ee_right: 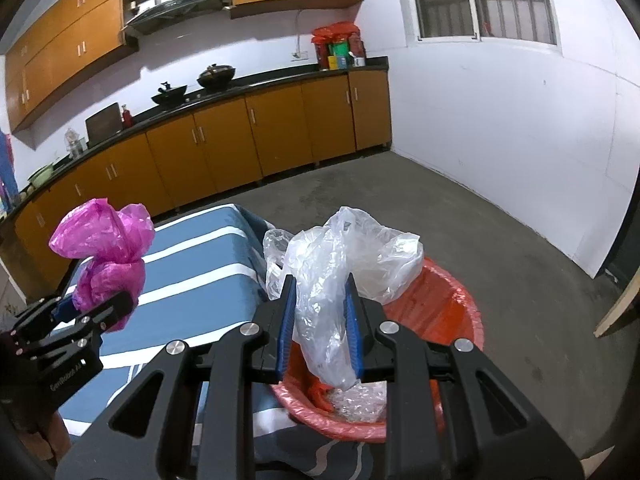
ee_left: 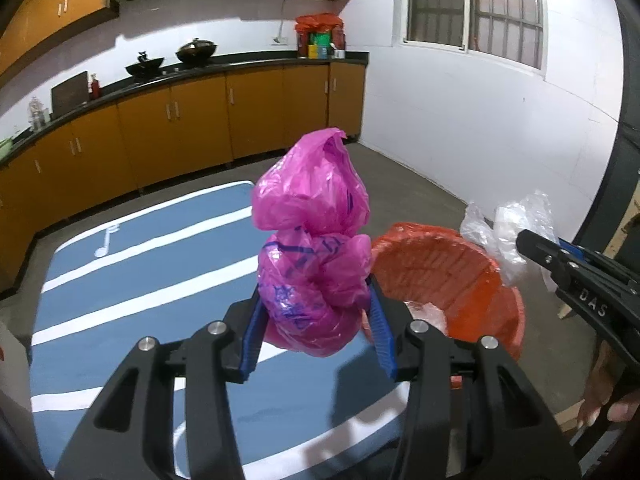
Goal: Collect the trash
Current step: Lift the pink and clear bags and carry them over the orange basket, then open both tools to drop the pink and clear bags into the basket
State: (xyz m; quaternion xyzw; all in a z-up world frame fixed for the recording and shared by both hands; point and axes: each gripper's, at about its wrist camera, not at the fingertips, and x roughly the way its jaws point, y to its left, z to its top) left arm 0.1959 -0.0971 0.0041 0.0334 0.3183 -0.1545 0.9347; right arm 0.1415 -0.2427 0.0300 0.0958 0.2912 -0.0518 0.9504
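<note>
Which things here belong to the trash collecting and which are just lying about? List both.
Job: pink bag in left gripper; clear plastic bag in right gripper; red-lined bin.
Lying about: woks on the counter; blue striped cloth; red bag of containers.

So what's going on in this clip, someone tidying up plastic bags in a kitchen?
Yes. A person holds a gripper in each hand. The left gripper is clamped on a crumpled pink plastic bag, held above the blue striped cloth just beside the bin. The right gripper pinches a crumpled clear plastic bag directly over the red-lined trash bin, which already contains some clear plastic. Neither bag has been let go yet.
</note>
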